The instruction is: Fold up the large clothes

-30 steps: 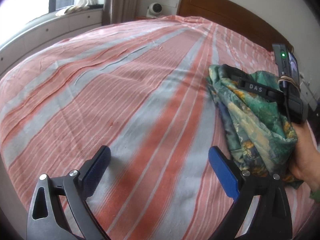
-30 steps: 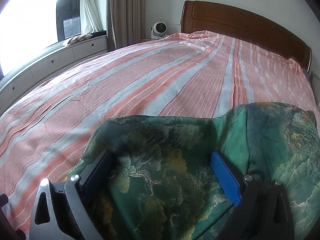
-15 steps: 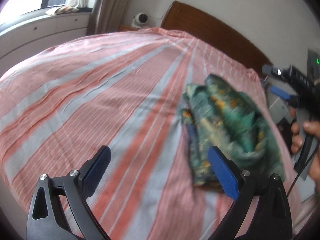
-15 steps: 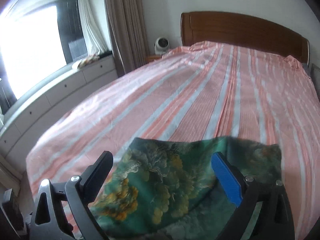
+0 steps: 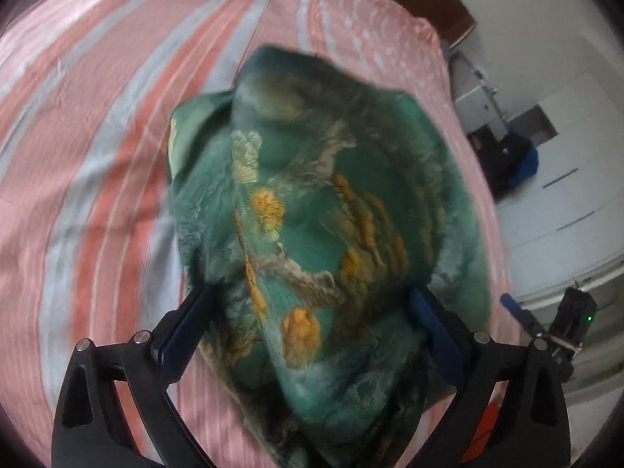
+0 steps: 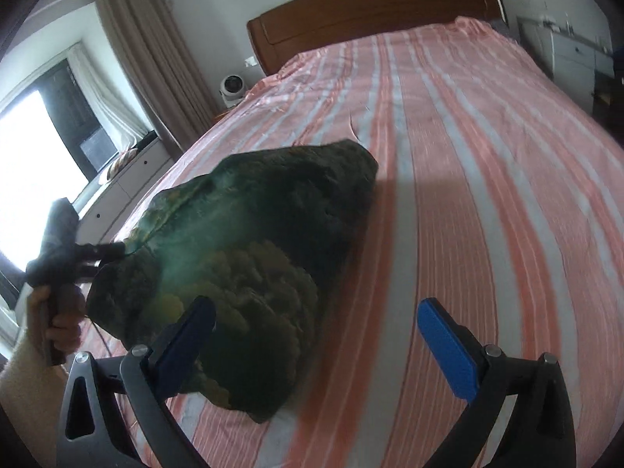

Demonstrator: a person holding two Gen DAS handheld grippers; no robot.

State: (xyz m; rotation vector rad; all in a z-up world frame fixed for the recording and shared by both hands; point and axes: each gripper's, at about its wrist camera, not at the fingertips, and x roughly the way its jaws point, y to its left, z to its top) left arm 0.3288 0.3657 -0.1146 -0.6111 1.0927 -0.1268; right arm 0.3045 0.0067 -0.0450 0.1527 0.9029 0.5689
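L gripper (image 5: 312, 331) fingers wide, green printed garment (image 5: 323, 210) bunched between them; R gripper (image 6: 323, 339) also wide, holding nothing. Garment's long axis runs near-to-far on striped bedsheet (image 6: 487, 163), tapering toward headboard (image 6: 370, 4). 0.5 s ago it lay right of L gripper, not between its fingers

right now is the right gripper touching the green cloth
Cannot tell. In the right wrist view the right gripper is open; its left finger overlaps the green cloth on the bed, no clear contact or gap.
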